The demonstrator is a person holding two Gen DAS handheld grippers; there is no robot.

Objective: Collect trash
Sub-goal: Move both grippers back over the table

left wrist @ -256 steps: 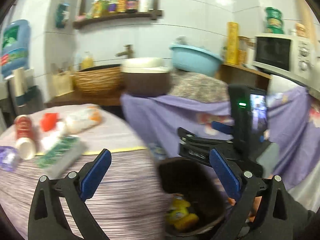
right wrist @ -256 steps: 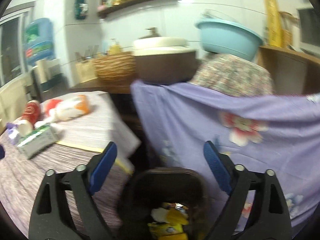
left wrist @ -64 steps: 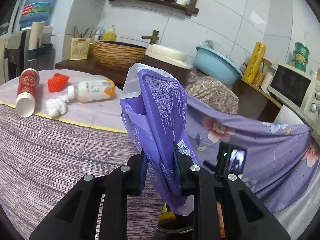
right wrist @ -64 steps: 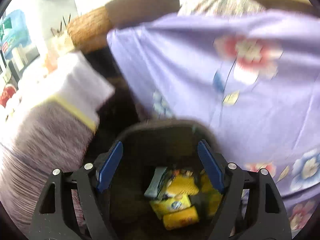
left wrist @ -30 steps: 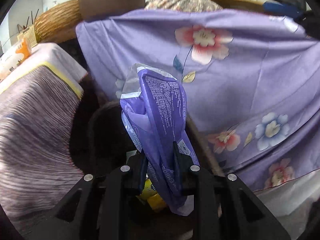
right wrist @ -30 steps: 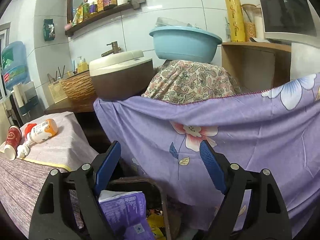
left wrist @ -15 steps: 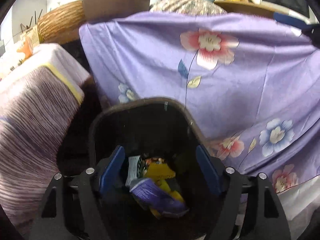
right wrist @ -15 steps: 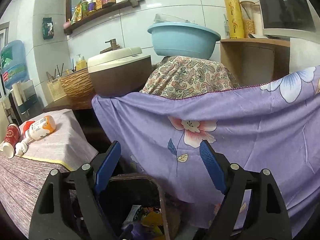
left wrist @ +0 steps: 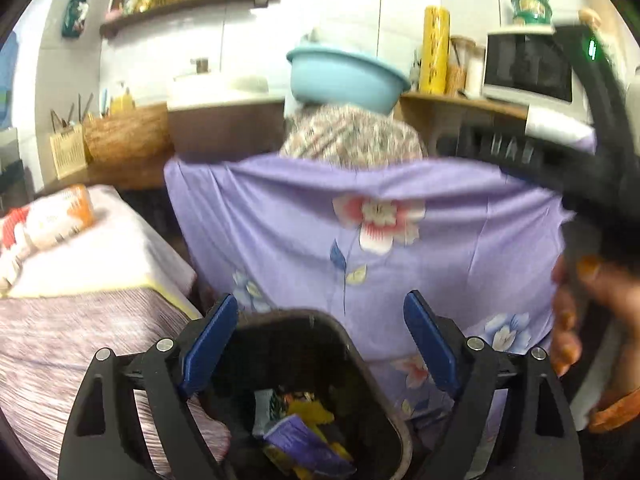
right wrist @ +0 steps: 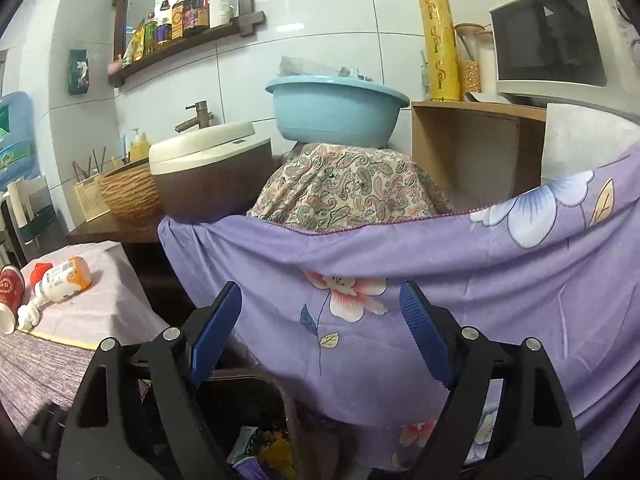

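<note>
The dark trash bin (left wrist: 372, 364) stands on the floor below my left gripper (left wrist: 318, 338), which is open and empty above it. Inside lie a purple packet (left wrist: 304, 442) and yellow wrappers (left wrist: 310, 410). My right gripper (right wrist: 320, 338) is open and empty, higher up, with the bin (right wrist: 280, 390) at its lower left. On the table at the left lie a white-and-orange bottle (right wrist: 64, 274), a red cup (right wrist: 10, 290), a crumpled white tissue (right wrist: 26, 314) and a small red item (right wrist: 40, 270).
A purple flowered cloth (right wrist: 440, 280) hangs right behind the bin. Behind it are a paisley-covered mound (right wrist: 348, 184), a blue basin (right wrist: 334, 110), a brown-and-white pot (right wrist: 208, 172) and a wicker basket (right wrist: 128, 192). A microwave (right wrist: 552, 40) stands at the right. The striped table (left wrist: 60, 340) is at the left.
My left gripper opened and dropped the purple packet into the bin, then tilted up from the bin toward the counter. My right gripper stays open and nearly still.
</note>
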